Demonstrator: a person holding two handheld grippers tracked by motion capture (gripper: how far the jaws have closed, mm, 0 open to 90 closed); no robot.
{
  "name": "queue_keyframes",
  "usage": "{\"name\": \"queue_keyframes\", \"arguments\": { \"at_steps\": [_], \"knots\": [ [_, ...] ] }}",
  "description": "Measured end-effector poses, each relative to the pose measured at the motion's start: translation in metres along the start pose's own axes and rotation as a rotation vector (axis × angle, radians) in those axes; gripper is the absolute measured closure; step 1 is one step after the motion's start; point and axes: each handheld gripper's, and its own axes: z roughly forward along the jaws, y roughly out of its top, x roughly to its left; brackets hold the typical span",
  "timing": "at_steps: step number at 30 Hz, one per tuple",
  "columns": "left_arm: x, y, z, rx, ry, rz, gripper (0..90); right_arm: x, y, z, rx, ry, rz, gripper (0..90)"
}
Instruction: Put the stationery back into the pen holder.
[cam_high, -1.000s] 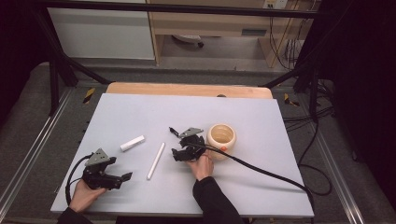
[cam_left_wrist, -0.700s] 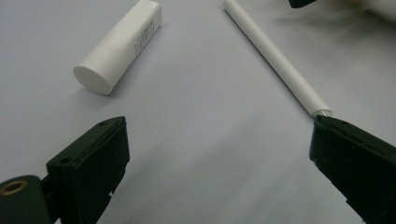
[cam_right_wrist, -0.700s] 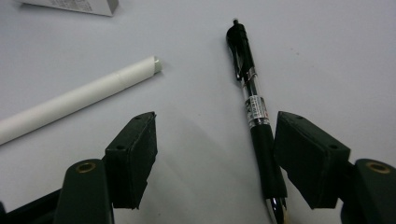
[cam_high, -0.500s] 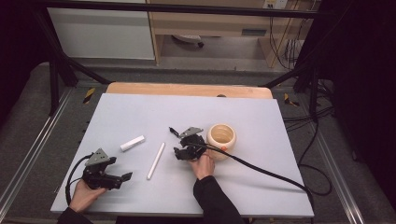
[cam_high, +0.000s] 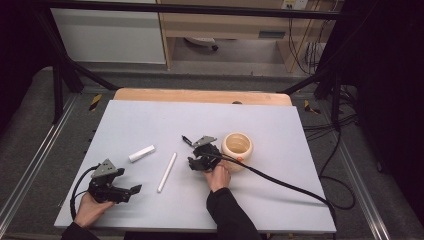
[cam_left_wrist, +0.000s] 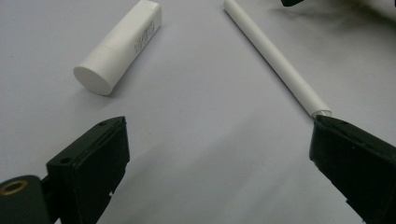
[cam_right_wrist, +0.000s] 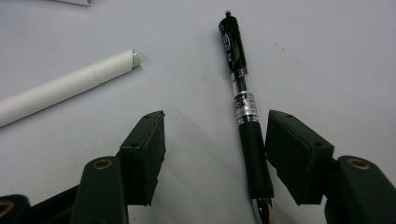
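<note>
**Right gripper view: a black pen is lying between the jaws**

Right gripper view is showing the black pen (cam_right_wrist: 243, 88) lying flat on the grey table (cam_right_wrist: 327, 56). Its dark grip end is sitting between the 2 black jaws, right next to one jaw — I cannot tell if it is touching. The other jaw is standing well apart from the pen. The right gripper (cam_right_wrist: 215, 140) has just been closing its jaws, but the pads are not pressing on the pen, so nothing is being gripped. A long white stick (cam_right_wrist: 65, 86) is lying off to one side, apart from the pen.

From the high view, the right gripper (cam_high: 192, 150) is sitting near the middle of the table, just beside a small tan pot (cam_high: 236, 147). The pen is peeking out past its jaws.

The left gripper (cam_high: 131, 191) is resting near the front left corner — its jaws are standing wide open with only bare table between them. In the left gripper view, a short white tube (cam_left_wrist: 119, 46) is lying ahead of the jaws, and the end of the long white stick is lying close to one jaw tip.
</note>
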Motion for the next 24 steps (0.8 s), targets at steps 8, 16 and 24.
{"name": "queue_keyframes", "arguments": {
  "at_steps": [8,16,24],
  "knots": [
    [-0.001,0.0,0.0,0.002,-0.001,0.001,5.1,0.005,0.001,-0.008,-0.019,0.056,-0.022,45.9],
    [0.0,0.0,0.0,0.003,0.0,-0.001,5.1,0.008,-0.001,-0.01,-0.023,0.075,-0.029,44.5],
    [-0.001,0.0,0.0,0.003,-0.001,0.001,5.1,0.012,-0.003,-0.01,-0.021,0.102,-0.025,42.1]
  ]
}}
